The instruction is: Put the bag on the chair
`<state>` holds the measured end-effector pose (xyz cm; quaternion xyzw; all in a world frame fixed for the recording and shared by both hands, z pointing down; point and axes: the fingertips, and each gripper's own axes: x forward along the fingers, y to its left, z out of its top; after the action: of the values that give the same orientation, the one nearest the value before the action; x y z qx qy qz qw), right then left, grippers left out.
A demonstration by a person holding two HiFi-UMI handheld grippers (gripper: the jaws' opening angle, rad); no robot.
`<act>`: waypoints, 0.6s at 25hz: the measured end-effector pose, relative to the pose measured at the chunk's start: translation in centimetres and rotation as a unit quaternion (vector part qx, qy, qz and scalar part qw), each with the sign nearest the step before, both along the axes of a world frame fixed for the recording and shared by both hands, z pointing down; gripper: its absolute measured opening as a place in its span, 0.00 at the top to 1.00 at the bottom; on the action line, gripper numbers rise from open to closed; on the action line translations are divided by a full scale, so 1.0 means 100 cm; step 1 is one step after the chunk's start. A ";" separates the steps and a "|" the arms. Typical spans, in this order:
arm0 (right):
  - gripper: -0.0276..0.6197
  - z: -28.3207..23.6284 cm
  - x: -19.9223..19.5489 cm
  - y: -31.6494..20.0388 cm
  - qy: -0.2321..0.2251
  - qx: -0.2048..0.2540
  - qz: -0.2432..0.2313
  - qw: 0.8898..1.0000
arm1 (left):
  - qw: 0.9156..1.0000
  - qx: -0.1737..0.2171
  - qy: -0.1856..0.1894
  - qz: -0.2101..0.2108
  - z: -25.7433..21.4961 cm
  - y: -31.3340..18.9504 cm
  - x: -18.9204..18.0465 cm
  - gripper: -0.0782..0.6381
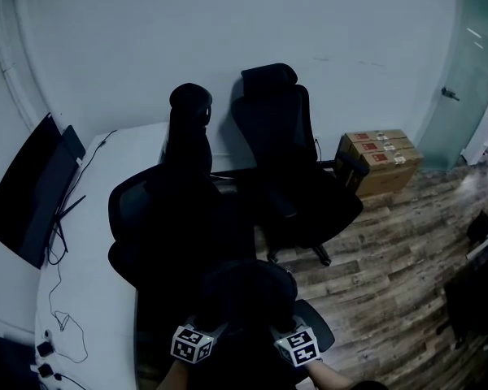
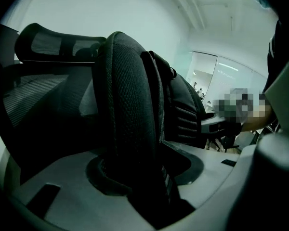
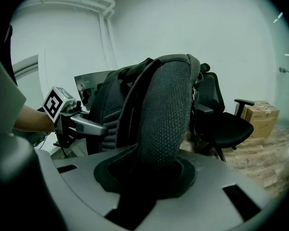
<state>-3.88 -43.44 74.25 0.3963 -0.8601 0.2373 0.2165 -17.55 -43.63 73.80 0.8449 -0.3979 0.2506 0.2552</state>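
Note:
A black backpack (image 1: pixel 248 295) hangs between my two grippers at the bottom of the head view, in front of a black mesh office chair (image 1: pixel 146 210). My left gripper (image 1: pixel 202 331) is shut on one padded shoulder strap (image 2: pixel 130 105), which runs up from its jaws, with the chair's headrest (image 2: pixel 58 44) just behind. My right gripper (image 1: pixel 289 331) is shut on the other mesh strap (image 3: pixel 168 109). The bag's body (image 3: pixel 111 105) shows behind that strap. Both pairs of fingertips are hidden against the dark bag in the head view.
A second black chair (image 1: pixel 285 145) stands behind, by the wall. Cardboard boxes (image 1: pixel 378 157) sit on the wood floor to its right. A white desk (image 1: pixel 89 242) with a dark monitor (image 1: pixel 28 193) and cables runs along the left. A glass door (image 1: pixel 472 80) is far right.

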 end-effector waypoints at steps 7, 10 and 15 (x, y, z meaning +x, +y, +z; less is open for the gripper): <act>0.78 0.033 0.004 -0.021 0.008 -0.023 -0.004 1.000 | 1.000 -0.014 0.000 0.004 0.031 -0.022 0.002 0.58; 0.78 0.043 0.005 -0.028 0.010 -0.030 -0.006 0.999 | 1.000 -0.022 -0.001 0.003 0.042 -0.030 0.003 0.57; 0.78 0.057 0.004 -0.043 0.011 -0.043 -0.011 0.999 | 0.999 -0.032 0.000 -0.002 0.056 -0.044 0.000 0.56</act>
<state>-3.45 -47.73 79.91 0.3795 -0.8512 0.2671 0.2452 -17.52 -48.03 79.35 0.8355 -0.3914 0.2628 0.2824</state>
